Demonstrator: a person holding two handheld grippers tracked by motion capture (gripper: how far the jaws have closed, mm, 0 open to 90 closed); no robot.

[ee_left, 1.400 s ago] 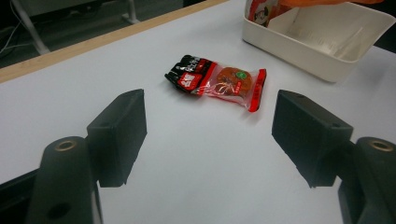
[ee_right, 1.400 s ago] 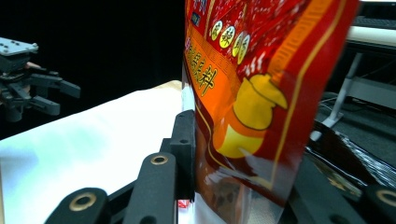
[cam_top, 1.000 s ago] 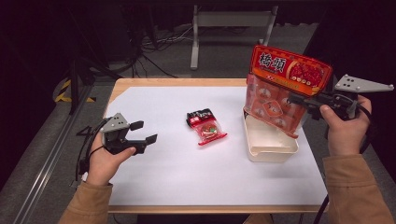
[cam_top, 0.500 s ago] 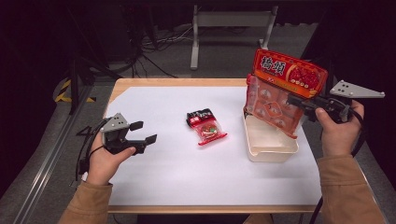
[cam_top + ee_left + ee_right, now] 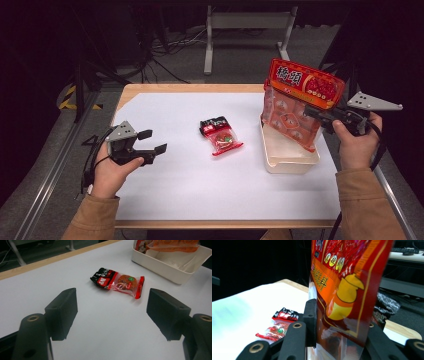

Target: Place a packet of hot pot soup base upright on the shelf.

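High view: right gripper (image 5: 311, 112), fingers clamped on the red snack bag (image 5: 299, 107), has lowered it into the white tray (image 5: 290, 159) at the bench's right edge; left gripper (image 5: 152, 142) waits, fingers open.

White table (image 5: 170, 195) — snack packet (image 5: 220, 135) (red-black), tray (image 5: 289, 159).

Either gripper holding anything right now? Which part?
The right gripper clamps the big red snack bag at its side edge, its bottom over the white tray. The left gripper is open, holding nothing.

One large snack bag (image 5: 300, 102), one small packet (image 5: 220, 135), one tray (image 5: 290, 161), two tools.
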